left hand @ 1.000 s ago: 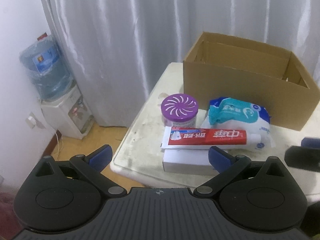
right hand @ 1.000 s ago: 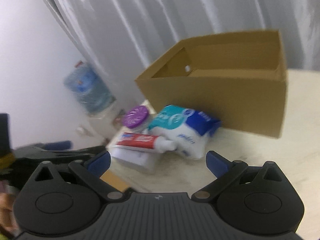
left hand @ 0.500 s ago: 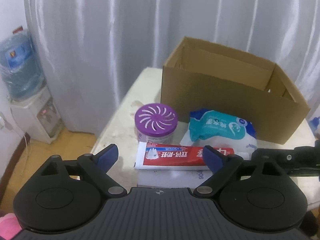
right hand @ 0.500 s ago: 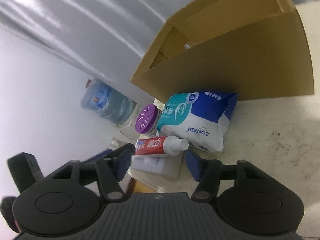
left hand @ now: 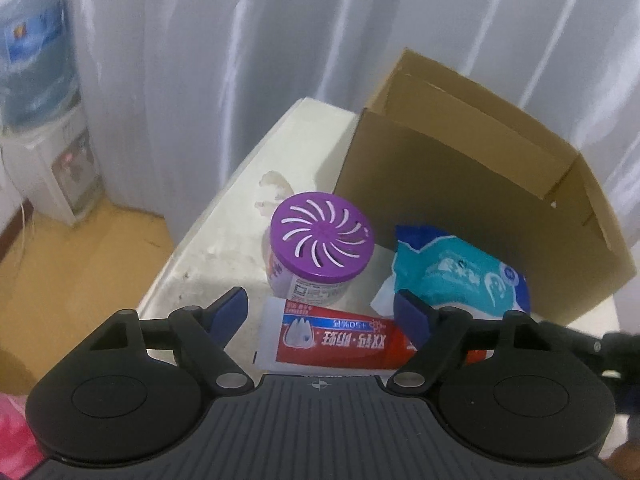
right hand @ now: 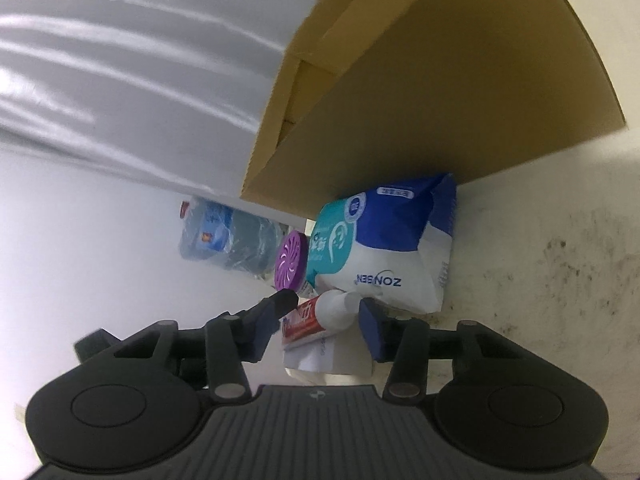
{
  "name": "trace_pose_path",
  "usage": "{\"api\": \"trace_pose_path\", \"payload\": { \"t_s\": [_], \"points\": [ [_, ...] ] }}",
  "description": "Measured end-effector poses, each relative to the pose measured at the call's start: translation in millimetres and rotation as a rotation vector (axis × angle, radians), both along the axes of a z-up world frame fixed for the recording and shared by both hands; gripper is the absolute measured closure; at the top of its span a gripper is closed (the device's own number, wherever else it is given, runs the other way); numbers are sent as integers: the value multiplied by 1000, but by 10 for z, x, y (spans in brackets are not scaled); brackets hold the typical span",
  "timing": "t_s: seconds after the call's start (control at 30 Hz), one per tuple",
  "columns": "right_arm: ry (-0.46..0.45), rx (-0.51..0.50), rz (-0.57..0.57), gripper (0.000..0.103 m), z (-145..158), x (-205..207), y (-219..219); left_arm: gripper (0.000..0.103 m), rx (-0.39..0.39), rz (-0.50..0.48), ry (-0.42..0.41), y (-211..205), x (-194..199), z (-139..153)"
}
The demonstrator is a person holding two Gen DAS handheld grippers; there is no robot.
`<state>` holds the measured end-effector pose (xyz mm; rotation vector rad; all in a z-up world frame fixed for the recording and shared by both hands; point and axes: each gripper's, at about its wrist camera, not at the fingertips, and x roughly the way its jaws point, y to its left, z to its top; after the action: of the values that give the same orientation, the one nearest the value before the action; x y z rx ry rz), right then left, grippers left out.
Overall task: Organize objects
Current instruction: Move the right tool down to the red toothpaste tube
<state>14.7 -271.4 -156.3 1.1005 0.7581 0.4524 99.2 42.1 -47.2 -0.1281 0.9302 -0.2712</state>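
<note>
Two claws are closing in, the left gripper (left hand: 320,310) loose above the red toothpaste tube (left hand: 352,340) and the right gripper (right hand: 326,314) around its white cap, not squeezing yet, with the purple jar (left hand: 322,246), wipes pack (left hand: 460,276) and cardboard box (left hand: 472,200) behind.

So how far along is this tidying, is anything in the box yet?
Nothing looks packed yet: the air freshener, tissue pack and toothpaste all sit outside the cardboard box. The right gripper is closing around the toothpaste's cap end; the left gripper is closing above it. All items remain.
</note>
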Motion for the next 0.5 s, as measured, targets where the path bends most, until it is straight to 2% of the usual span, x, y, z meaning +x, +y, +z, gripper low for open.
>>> {"api": "trace_pose_path", "payload": {
  "t_s": [0.23,0.37,0.5],
  "points": [
    [24,26,-9,58,-22,33,34,26,-60,9,40,40,3,6],
    [26,9,-14,62,-30,61,59,27,-42,10,22,22,-47,43],
    [42,-14,-17,71,-28,65,65,27,-30,1,13,10,-107,68]
  ]
}}
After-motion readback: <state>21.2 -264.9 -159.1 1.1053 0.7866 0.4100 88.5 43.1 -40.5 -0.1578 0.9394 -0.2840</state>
